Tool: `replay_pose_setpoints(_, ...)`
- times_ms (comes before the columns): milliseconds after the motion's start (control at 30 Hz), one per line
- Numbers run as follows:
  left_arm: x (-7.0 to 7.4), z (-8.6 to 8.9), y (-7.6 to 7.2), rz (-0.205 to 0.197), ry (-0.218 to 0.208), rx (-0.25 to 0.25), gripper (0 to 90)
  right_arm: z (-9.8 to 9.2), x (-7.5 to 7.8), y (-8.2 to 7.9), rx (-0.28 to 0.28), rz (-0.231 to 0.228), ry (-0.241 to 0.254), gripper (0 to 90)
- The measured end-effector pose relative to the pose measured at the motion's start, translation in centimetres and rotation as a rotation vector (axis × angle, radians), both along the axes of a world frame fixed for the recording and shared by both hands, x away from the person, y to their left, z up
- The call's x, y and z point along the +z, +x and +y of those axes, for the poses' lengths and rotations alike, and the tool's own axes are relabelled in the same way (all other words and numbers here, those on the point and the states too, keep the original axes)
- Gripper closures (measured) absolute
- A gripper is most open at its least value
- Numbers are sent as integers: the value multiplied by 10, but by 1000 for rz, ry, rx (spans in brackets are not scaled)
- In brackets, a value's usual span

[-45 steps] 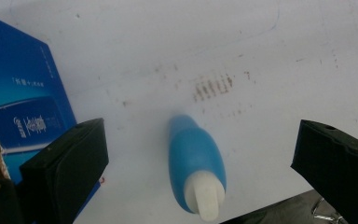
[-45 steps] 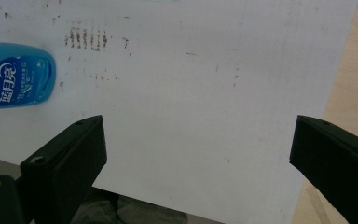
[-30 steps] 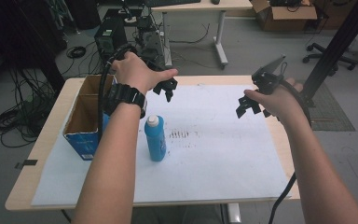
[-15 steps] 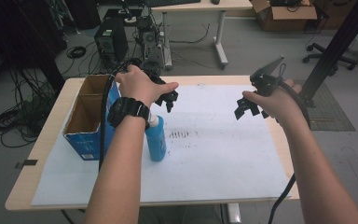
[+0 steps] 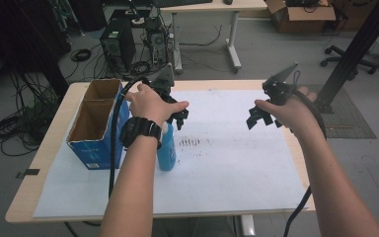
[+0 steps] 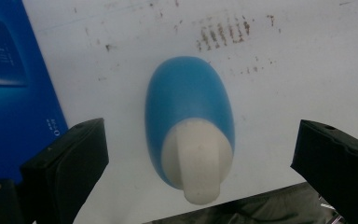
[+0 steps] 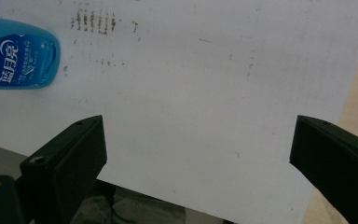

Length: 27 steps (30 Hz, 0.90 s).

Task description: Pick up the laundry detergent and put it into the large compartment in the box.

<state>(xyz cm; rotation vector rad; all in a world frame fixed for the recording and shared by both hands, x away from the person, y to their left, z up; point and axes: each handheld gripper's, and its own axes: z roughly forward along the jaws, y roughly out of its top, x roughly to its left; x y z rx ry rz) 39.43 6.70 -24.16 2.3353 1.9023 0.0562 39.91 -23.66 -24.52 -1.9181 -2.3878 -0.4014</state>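
The left tool [image 6: 196, 154], jaws apart, had moved above the upright blue plastic bottle [image 6: 189, 122], apparently ready to grasp it.

Both grippers' fingers [image 6: 70, 172] wide apart

Bottle [image 6: 189, 116] btwn left gripper's jaws: smooth satin blue plastic, matt white cap [image 6: 198, 163]. Beneath: matt white paper sheet [image 6: 307, 60], smudged. Jaws matt black.

Grey floor [image 5: 276, 54], desk [image 5: 202, 6], computer towers [image 5: 113, 47].
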Motion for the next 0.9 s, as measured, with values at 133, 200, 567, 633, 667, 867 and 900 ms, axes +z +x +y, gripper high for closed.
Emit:
replay_pose_setpoints(133,-8,-1,0,12,0,-6,38,0,-3,0,0,2,4,39)
replay_pose_setpoints(200,-11,-1,0,14,3,-7,38,-1,-5,0,-2,6,3,39)
replay_pose_setpoints(567,-30,-5,-1,44,21,-16,38,-2,-9,0,-1,7,5,39)
replay_pose_setpoints(633,-32,-6,-1,44,24,-12,38,-3,-10,-1,-2,6,4,39)
replay_pose_setpoints(667,-32,-6,-1,44,24,-12,38,-3,-10,-1,2,9,6,39)
replay_pose_setpoints(867,-36,-5,0,46,31,-7,39,-6,-12,-2,-5,11,7,39)
replay_pose_setpoints(900,-36,-5,0,46,31,-7,38,-6,-12,-2,-5,11,7,39)
